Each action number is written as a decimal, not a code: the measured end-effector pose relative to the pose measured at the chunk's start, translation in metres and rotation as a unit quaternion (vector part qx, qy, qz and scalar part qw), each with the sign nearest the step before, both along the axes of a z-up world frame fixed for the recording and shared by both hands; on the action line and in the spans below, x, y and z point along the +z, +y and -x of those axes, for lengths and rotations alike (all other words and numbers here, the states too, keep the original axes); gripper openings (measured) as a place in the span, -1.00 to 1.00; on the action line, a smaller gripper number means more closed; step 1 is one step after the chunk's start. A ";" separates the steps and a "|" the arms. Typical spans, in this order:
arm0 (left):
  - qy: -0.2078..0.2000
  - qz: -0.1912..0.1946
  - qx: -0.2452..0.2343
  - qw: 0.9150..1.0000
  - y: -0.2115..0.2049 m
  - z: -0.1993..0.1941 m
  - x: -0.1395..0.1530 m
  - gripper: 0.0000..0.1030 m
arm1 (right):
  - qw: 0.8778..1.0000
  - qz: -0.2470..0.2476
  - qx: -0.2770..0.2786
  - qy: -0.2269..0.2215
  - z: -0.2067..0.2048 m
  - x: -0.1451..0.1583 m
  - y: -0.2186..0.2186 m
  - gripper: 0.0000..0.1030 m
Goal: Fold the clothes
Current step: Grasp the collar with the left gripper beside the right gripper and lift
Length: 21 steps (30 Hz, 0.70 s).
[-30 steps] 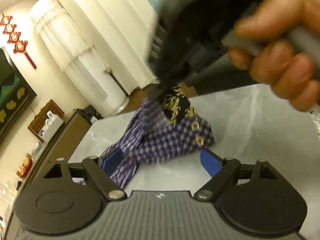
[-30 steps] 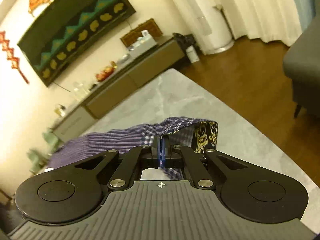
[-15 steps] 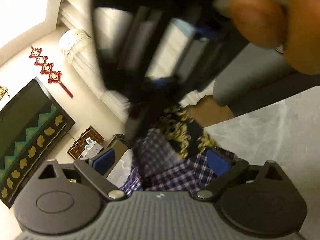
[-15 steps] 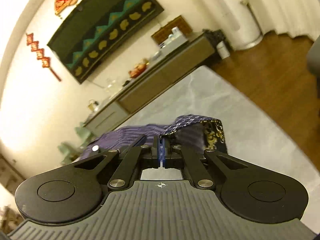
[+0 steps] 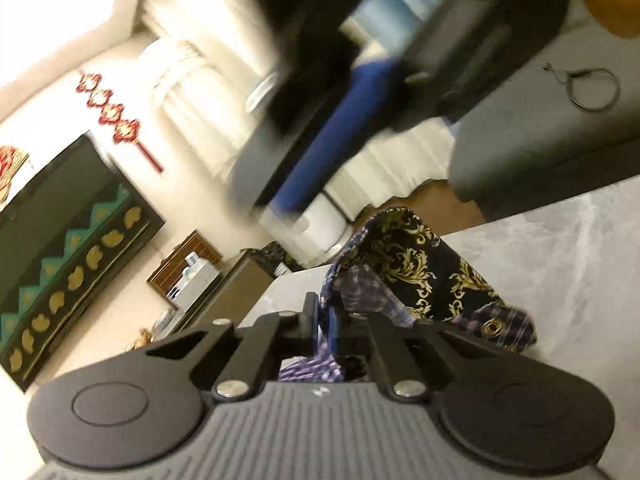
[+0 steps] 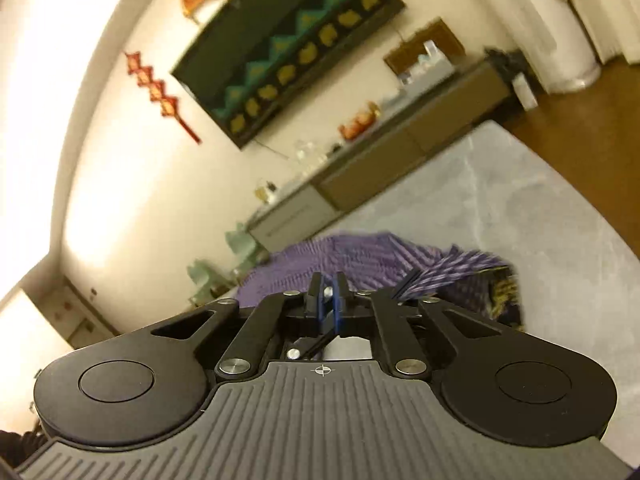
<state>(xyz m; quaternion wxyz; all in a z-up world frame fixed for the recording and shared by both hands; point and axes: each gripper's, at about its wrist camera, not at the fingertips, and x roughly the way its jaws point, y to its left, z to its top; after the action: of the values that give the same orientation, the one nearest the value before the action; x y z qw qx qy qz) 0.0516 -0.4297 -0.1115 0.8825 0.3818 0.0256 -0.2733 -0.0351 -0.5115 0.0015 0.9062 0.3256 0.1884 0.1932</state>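
Purple checked shirt (image 5: pixel 404 276) pinched by left tongs (image 5: pixel 324 316); right tongs (image 6: pixel 330 300) pressed together; no legible writing.

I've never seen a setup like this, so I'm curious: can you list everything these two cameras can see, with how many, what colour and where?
Shirt: one, purple-blue check with black-and-gold lining, bunched on the table.
Table: one, grey marble-look, under the shirt.
Wall panel: one, black with teal zigzag and gold shapes, on the cream wall.
Knot ornament: one, red, hanging beside the panel.
Sideboard: one, brown and grey, low against the wall, cluttered on top.
Curtains: white, beyond the table.
Sofa: one, grey, beside the table.
Left tongs: black, blue pads, shut on the shirt.
Right tongs: black, blue pads, closed near the cloth; grip unclear.
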 end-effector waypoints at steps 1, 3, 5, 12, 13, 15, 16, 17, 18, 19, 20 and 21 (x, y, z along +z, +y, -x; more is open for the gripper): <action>0.006 0.022 0.011 1.000 0.018 -0.006 0.014 -0.91 | 1.000 -0.005 -0.012 -0.008 0.004 0.002 -0.002 -0.37; 0.017 0.066 0.034 0.997 0.054 -0.017 0.043 -0.91 | 0.999 -0.011 -0.035 -0.019 0.011 0.004 -0.005 -0.29; 0.031 0.124 0.074 0.989 0.104 -0.034 0.080 -0.91 | 0.999 -0.010 -0.047 -0.002 0.013 0.002 -0.002 -0.29; 0.129 0.310 0.273 0.902 0.364 -0.109 0.145 -0.91 | 0.987 0.124 0.010 0.100 0.004 -0.020 0.108 0.09; 0.152 0.324 0.288 0.888 0.389 -0.116 0.138 -0.91 | 0.979 0.166 0.030 0.111 0.003 -0.025 0.136 0.10; 0.182 0.338 0.304 0.872 0.427 -0.128 0.118 -0.92 | 0.960 0.245 0.052 0.123 0.007 -0.038 0.181 0.19; 0.187 0.343 0.309 0.867 0.438 -0.131 0.111 -0.92 | 0.949 0.283 0.061 0.127 0.010 -0.044 0.202 0.23; 0.195 0.355 0.304 0.862 0.446 -0.136 0.106 -0.92 | 0.940 0.309 0.064 0.132 0.014 -0.049 0.217 0.23; 0.203 0.366 0.299 0.857 0.452 -0.140 0.101 -0.92 | 0.934 0.326 0.061 0.136 0.018 -0.055 0.227 0.24; 0.207 0.372 0.294 0.856 0.453 -0.143 0.100 -0.92 | 0.927 0.343 0.059 0.141 0.023 -0.060 0.237 0.24; 0.209 0.380 0.286 0.854 0.452 -0.151 0.104 -0.92 | 0.924 0.350 0.057 0.145 0.027 -0.064 0.244 0.23; 0.206 0.387 0.279 0.854 0.451 -0.155 0.106 -0.92 | 0.922 0.352 0.053 0.148 0.032 -0.068 0.249 0.17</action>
<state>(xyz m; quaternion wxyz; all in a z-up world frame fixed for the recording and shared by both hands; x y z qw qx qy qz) 0.2065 0.0209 -0.0051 0.9728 -0.0785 0.2045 -0.0757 -0.0675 -0.2620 -0.0667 0.9125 -0.0004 0.3935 0.1119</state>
